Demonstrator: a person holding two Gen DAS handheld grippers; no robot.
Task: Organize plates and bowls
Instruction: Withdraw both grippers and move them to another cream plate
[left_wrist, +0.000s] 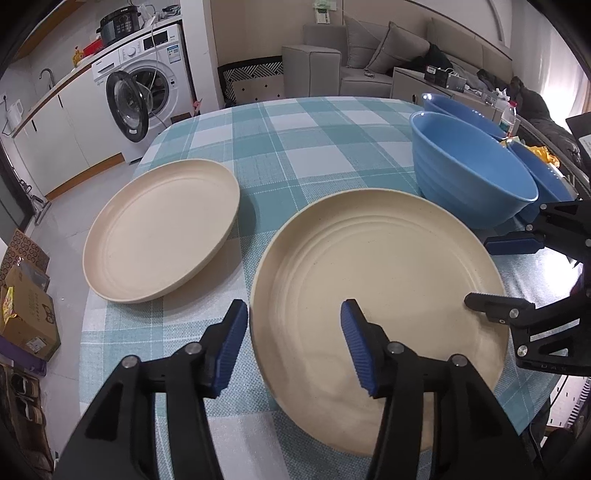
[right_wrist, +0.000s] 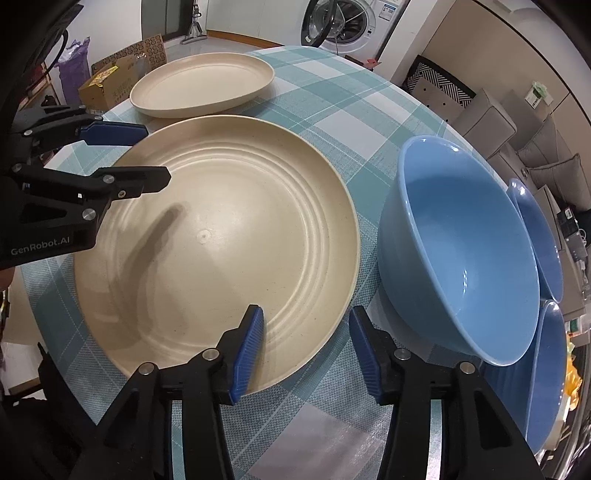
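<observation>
Black plastic two-finger left gripper, right gripper: ribbed blue pads, silver pivot screws, white "GenRobot.AI" lettering.

Both wrist views close, angled down from opposite sides; share near plate.

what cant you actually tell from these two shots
- How many blue bowls there are: the front one hides those behind it, and the right wrist view's edge cuts them off.
- What the yellow item is: left wrist view, mostly behind the bowls.
- Whether the near plate lies flat on the tablecloth: both pairs of tongs, left and right, cover its rim.
</observation>
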